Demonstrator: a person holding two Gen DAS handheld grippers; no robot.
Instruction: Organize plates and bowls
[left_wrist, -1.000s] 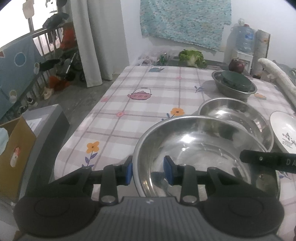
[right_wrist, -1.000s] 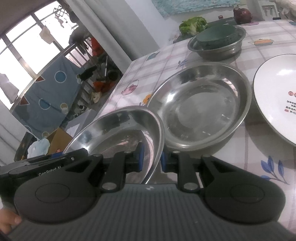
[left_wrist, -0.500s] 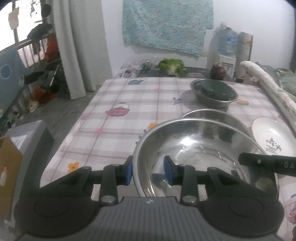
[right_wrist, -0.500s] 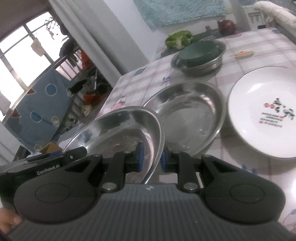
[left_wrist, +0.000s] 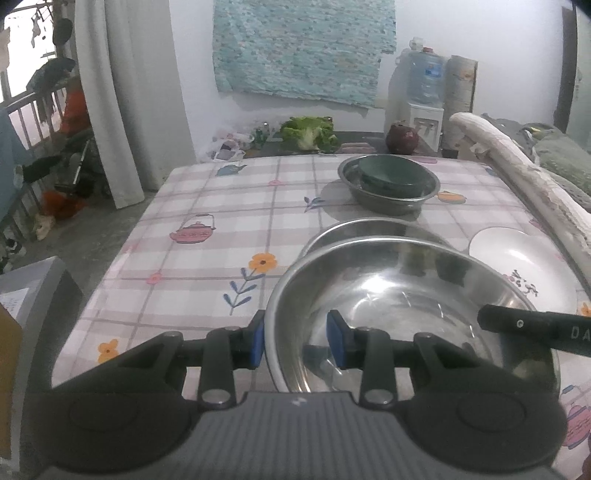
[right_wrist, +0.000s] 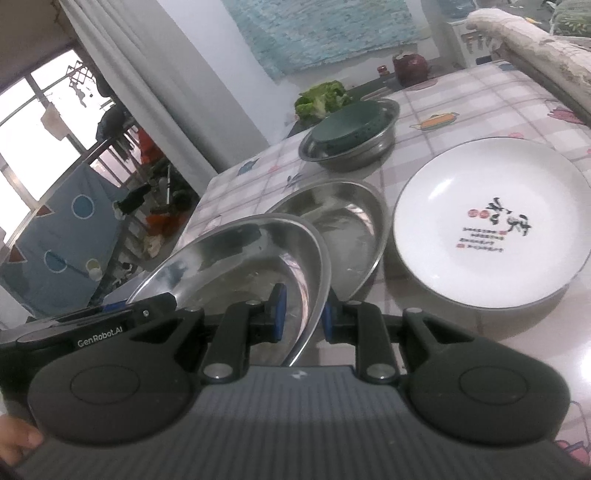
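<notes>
Both grippers hold one large steel bowl (left_wrist: 406, 295) above the table by opposite rims. My left gripper (left_wrist: 295, 339) is shut on its left rim. My right gripper (right_wrist: 301, 314) is shut on the right rim of the same bowl (right_wrist: 240, 266). A second steel bowl (right_wrist: 343, 225) rests on the table just beyond and partly under it; its far rim shows in the left wrist view (left_wrist: 369, 225). A white plate (right_wrist: 487, 225) with red and black print lies to its right. A smaller steel bowl (left_wrist: 391, 195) holding a dark green bowl (left_wrist: 391, 173) stands farther back.
The table has a checked cloth (left_wrist: 229, 206) with flower and teapot prints. Lettuce (left_wrist: 308, 131) and a dark red pot (left_wrist: 402, 138) sit at the far edge. A rolled pale bundle (left_wrist: 517, 177) runs along the right side. The floor drops off at the left.
The held steel bowl has risen and moved back from the table; both grippers keep their hold. More of the white plate and the second steel bowl shows.
</notes>
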